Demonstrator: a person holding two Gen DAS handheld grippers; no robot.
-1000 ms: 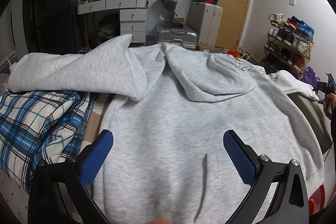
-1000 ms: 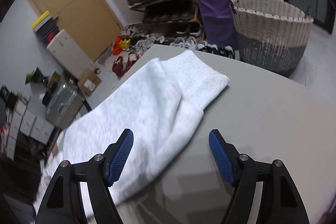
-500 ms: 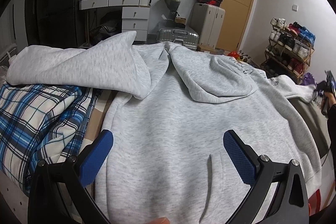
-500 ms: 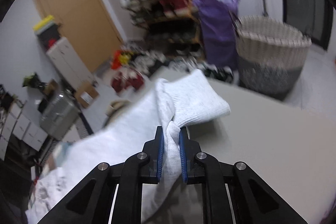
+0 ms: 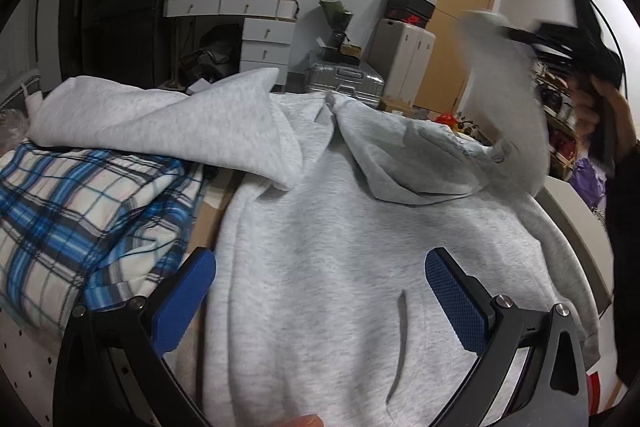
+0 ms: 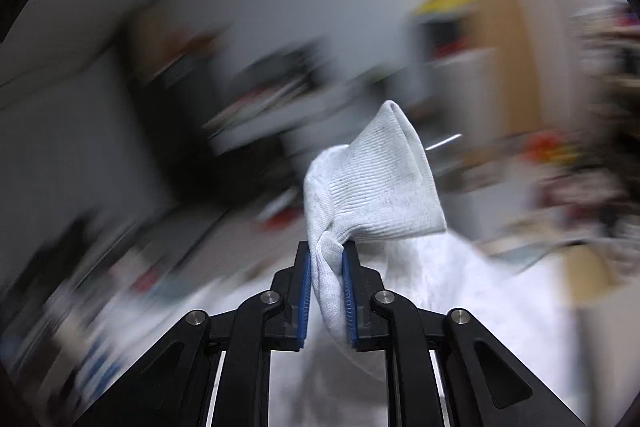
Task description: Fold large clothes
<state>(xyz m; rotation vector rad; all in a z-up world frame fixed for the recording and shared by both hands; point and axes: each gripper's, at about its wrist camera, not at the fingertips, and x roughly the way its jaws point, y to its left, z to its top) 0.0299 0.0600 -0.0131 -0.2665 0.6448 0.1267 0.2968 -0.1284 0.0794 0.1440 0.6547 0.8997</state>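
Grey hoodie (image 5: 360, 227) spread flat; its right sleeve cuff (image 6: 376, 195) is pinched and raised by the right gripper (image 6: 326, 291).

The sleeve's length is seen trailing from the clenched jaws down to the body; the left gripper (image 5: 320, 295) is held spread and empty above the front pocket.

A: Where can a gripper go?

B: Over the flat middle of the grey hoodie (image 5: 352, 267). Nothing sits on it.

A: What's in the way?

B: The checked blanket (image 5: 88, 227) is piled at the left edge. On the right, a lifted sleeve (image 5: 500, 99) hangs in the air. The far side is crowded with a suitcase (image 5: 344, 81) and drawers (image 5: 264, 39).
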